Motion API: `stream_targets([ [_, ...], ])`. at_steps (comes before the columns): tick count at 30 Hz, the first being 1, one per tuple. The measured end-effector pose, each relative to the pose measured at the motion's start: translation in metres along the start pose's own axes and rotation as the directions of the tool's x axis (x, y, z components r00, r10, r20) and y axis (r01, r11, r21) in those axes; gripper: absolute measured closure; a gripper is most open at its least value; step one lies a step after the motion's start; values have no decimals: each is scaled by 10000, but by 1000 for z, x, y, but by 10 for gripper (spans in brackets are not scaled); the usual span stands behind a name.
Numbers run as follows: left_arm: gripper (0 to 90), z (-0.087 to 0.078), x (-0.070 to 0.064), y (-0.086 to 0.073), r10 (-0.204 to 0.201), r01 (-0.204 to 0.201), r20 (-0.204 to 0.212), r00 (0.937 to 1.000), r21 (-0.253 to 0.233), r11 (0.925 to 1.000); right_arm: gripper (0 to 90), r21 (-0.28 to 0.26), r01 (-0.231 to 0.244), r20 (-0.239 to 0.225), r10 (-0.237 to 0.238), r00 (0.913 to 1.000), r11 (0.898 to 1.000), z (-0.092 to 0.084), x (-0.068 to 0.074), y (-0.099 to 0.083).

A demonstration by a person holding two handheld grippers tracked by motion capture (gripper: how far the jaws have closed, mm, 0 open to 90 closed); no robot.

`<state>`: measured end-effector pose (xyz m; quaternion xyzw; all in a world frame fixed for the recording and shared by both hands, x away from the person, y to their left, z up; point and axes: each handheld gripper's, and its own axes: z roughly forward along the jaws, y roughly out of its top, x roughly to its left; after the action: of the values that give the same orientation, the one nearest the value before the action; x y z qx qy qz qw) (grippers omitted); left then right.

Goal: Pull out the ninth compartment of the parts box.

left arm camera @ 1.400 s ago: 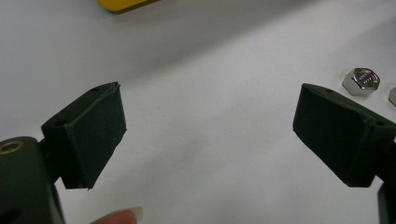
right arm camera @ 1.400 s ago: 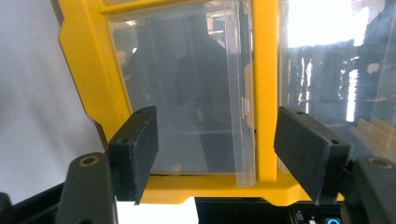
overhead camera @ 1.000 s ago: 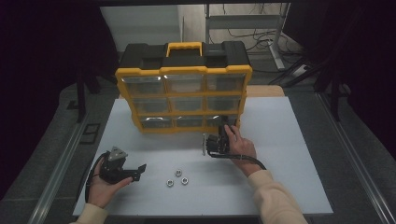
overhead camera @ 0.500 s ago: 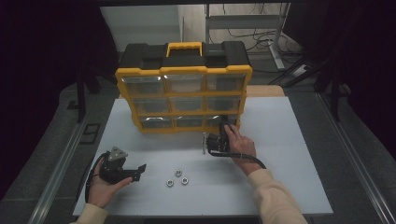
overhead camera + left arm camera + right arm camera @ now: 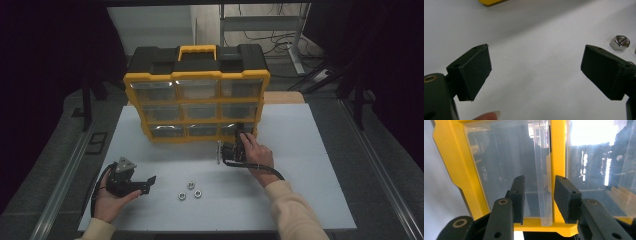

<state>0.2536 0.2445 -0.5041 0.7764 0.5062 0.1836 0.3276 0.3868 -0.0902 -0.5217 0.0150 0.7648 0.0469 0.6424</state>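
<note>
A yellow and black organizer (image 5: 197, 100) with clear drawers stands upright at the back of the white table (image 5: 310, 165). My right gripper (image 5: 241, 132) is up against its bottom right drawer (image 5: 228, 129). In the right gripper view the drawer's clear upright pull (image 5: 542, 170) stands between the jaws of the right gripper (image 5: 539, 192), which have just been closing, with a gap still showing beside the left pad. My left gripper (image 5: 149, 184) lies in a hand at the front left, wide open over bare table (image 5: 536, 67). Three steel nuts (image 5: 190, 190) lie to its right, and one nut (image 5: 619, 42) shows in the left gripper view.
The yellow frame (image 5: 456, 170) of the organizer borders the drawer on the left in the right gripper view. A wooden board (image 5: 285, 97) lies behind the organizer on the right. Metal rails (image 5: 65, 175) run along both sides of the table.
</note>
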Motion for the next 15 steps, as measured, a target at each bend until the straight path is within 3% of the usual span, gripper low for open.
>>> stream_targets([
  [15,102,0,1,0,-11,11,-11,10000,9,10000,703,-6,141,121,-141,9998,9999,2,-1,0],
])
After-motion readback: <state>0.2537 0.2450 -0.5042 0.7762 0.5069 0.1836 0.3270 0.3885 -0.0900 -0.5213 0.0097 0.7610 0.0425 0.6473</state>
